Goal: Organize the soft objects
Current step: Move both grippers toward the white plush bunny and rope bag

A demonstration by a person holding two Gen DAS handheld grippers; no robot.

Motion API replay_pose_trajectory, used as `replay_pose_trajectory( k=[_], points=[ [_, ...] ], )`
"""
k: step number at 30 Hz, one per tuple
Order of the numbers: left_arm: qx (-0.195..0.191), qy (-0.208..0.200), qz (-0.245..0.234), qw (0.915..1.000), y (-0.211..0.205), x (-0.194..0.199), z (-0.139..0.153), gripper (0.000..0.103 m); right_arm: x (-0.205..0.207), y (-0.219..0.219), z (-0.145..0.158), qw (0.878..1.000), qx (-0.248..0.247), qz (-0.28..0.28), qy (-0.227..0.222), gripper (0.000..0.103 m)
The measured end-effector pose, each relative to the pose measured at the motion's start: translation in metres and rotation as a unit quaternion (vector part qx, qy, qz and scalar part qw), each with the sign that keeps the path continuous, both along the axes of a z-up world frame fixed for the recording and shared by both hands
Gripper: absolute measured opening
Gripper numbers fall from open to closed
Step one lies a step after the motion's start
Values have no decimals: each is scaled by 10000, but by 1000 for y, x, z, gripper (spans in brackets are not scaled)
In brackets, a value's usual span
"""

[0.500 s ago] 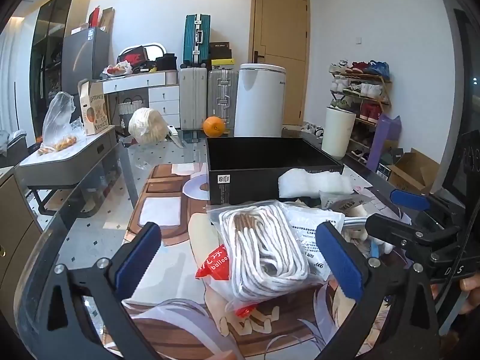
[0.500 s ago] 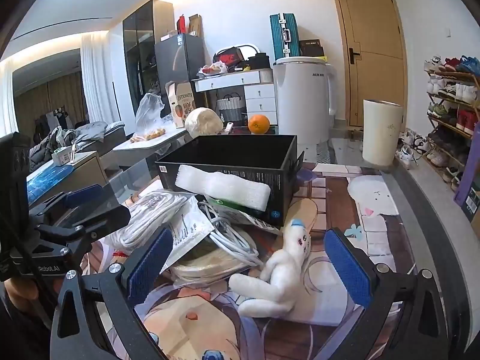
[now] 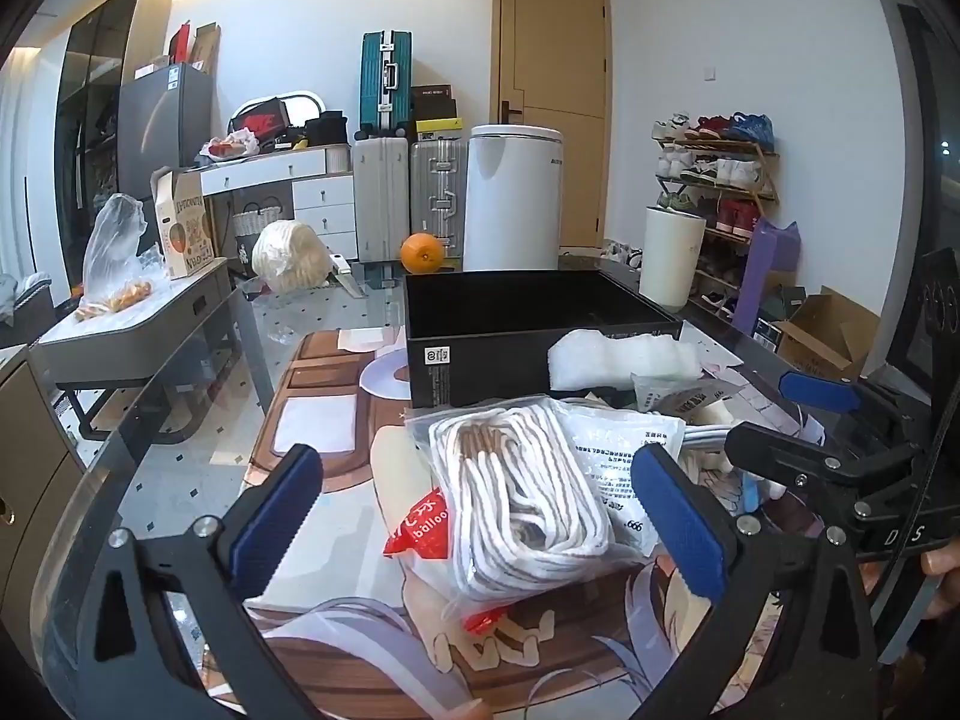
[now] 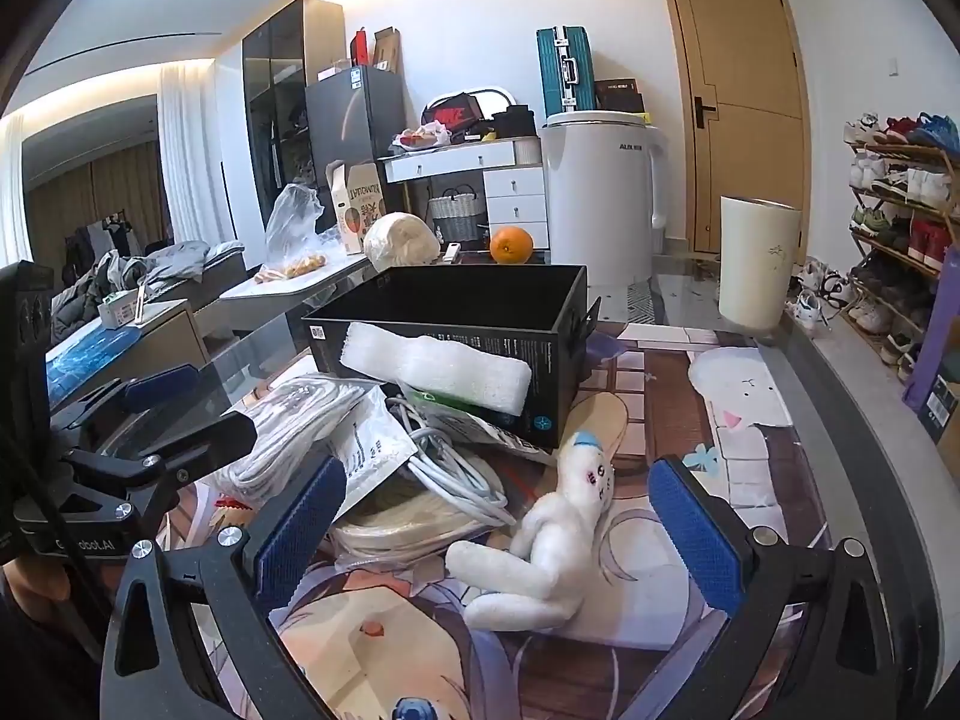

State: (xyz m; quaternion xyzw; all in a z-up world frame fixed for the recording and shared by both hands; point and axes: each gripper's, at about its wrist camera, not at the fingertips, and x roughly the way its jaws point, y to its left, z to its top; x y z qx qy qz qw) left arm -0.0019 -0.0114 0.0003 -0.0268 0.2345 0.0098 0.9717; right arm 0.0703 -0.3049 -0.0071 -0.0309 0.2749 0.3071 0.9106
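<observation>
A clear bag of white rope (image 3: 522, 498) lies on the printed mat, between the wide-apart blue pads of my left gripper (image 3: 477, 480), which is open and not touching it. A white plush toy (image 4: 552, 534) lies between the pads of my right gripper (image 4: 495, 474), also open and clear of the toy. Left of the toy are a loose white cable (image 4: 456, 474) and a bagged cream coil (image 4: 408, 525). Behind stands an open black box (image 4: 456, 306) with a white foam piece (image 4: 432, 366) leaning on its front. Each view shows the other gripper at its side edge.
The glass table's (image 3: 198, 372) edge curves along the left. An orange (image 3: 422, 253) and a wrapped pale bundle (image 3: 291, 255) sit at its far end. Beyond are a white bin (image 3: 516, 198), suitcases, a cream cylinder (image 4: 759, 261) and a shoe rack (image 4: 900, 210).
</observation>
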Motion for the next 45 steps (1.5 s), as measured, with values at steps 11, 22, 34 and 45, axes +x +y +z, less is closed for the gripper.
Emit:
replay_pose_trajectory(
  k=[11,22,34,45],
  points=[
    [2,34,-23,10000,2,4,-3,103,-8,-2,-1,10000,-6,-20,-40,103],
    [5,30,-20,10000,2,4,-3,103,-8,-2,-1,10000,-16,-14,-42,103],
    [9,36,-26,10000,2,4,-3,103,-8,-2,-2,10000,-35,-15,-41,103],
    [32,84,-42,10000,2,5,-7,103,-8,-1,-4,10000,-58,-36,-3,103]
  ],
)
